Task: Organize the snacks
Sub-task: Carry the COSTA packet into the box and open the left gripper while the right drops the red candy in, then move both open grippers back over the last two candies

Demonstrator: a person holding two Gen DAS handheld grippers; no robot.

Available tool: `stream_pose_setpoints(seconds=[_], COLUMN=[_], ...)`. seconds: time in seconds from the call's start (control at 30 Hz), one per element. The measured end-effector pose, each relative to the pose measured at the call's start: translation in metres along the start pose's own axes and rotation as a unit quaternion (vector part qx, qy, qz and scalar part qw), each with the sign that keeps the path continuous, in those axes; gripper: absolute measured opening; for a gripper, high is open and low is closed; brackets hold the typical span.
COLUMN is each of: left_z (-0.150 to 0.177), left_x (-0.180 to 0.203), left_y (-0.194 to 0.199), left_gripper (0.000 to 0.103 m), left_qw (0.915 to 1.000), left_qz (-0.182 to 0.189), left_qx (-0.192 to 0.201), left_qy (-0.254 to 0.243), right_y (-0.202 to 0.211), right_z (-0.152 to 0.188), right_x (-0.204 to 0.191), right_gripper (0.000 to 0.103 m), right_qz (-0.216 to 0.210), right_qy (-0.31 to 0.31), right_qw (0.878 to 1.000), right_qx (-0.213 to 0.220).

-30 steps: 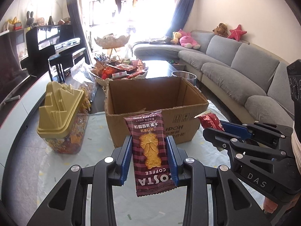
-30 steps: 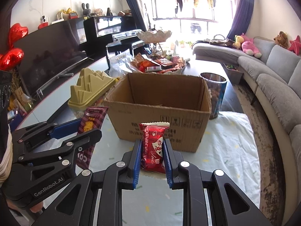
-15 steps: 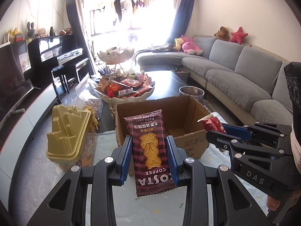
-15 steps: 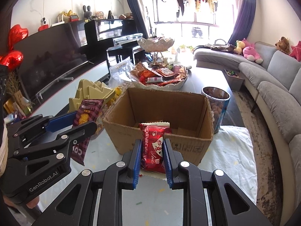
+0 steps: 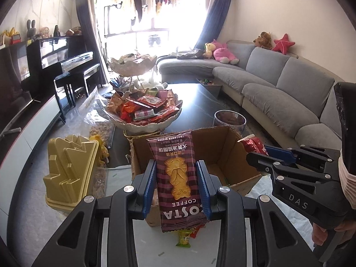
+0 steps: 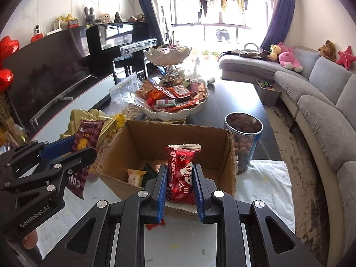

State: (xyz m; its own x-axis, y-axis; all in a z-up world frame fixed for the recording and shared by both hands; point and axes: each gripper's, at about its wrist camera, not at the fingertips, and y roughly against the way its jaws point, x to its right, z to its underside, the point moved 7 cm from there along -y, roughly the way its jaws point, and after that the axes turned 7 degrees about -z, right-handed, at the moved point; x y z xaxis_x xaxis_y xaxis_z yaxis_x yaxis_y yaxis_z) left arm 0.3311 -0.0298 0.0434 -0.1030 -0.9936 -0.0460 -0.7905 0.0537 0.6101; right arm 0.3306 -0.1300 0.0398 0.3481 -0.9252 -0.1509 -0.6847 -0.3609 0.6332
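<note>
Between the left fingers: one maroon striped biscuit packet (image 5: 179, 183), glossy, flat and rectangular, printed with a cat-shaped biscuit, held upright.
Left gripper (image 5: 176, 188): two blue ridged pads closed snugly on the packet's sides, raised at the near wall of the box.
Between the right fingers: one red snack packet (image 6: 181, 174), shiny foil with crimped zigzag ends.
Right gripper (image 6: 179, 185): pads pressed against the red packet, held above the box's near edge.
Cardboard box (image 6: 230, 155): one, brown corrugated, open-topped, several small packets lying inside.
Table beneath: one green sachet (image 5: 184, 237) lying flat.
Left of box: one gold plastic lid (image 5: 69, 169), stepped and angular.
Behind box: one white scalloped bowl (image 6: 175, 112) heaped with wrappers; one clear round jar (image 6: 243, 138) of brown nuts.
</note>
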Motion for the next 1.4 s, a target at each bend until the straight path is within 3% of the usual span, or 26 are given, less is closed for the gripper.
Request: stream_pose_setpoints(seconds=[0.33, 0.5, 0.57, 0.6, 0.7, 1.1, 1.4], left_z=[-0.010, -0.011, -0.008, -0.006, -0.001, 0.033, 0.078], left_x=[-0.003, -0.012, -0.016, -0.017, -0.016, -0.009, -0.011], left_y=[-0.040, -0.053, -0.051, -0.050, -0.043, -0.002, 0.001], left_gripper=[0.036, 0.044, 0.051, 0.052, 0.052, 0.055, 0.055], left_qw=[0.9995, 0.9988, 0.9987, 0.9987, 0.9988, 0.9991, 0.9992], left_qz=[-0.005, -0.017, -0.030, -0.033, -0.035, -0.038, -0.034], left_qx=[-0.031, -0.042, -0.038, -0.037, -0.032, 0.001, -0.010], left_qy=[0.007, 0.019, 0.018, 0.017, 0.009, -0.016, -0.017], right_y=[-0.025, -0.044, -0.049, -0.049, -0.045, -0.017, -0.021], right_z=[-0.010, -0.014, -0.012, -0.012, -0.008, 0.023, 0.057], right_x=[0.013, 0.020, 0.022, 0.023, 0.022, -0.005, -0.017], right_gripper=[0.024, 0.025, 0.038, 0.039, 0.039, 0.039, 0.039], right_qz=[-0.002, 0.001, 0.010, 0.017, 0.022, -0.025, -0.036], right_qy=[-0.012, -0.015, -0.010, -0.010, -0.001, -0.002, -0.002], right_qw=[1.000, 1.000, 0.999, 0.999, 1.000, 1.000, 0.999], right_qx=[-0.011, -0.025, -0.030, -0.026, -0.020, 0.015, 0.014])
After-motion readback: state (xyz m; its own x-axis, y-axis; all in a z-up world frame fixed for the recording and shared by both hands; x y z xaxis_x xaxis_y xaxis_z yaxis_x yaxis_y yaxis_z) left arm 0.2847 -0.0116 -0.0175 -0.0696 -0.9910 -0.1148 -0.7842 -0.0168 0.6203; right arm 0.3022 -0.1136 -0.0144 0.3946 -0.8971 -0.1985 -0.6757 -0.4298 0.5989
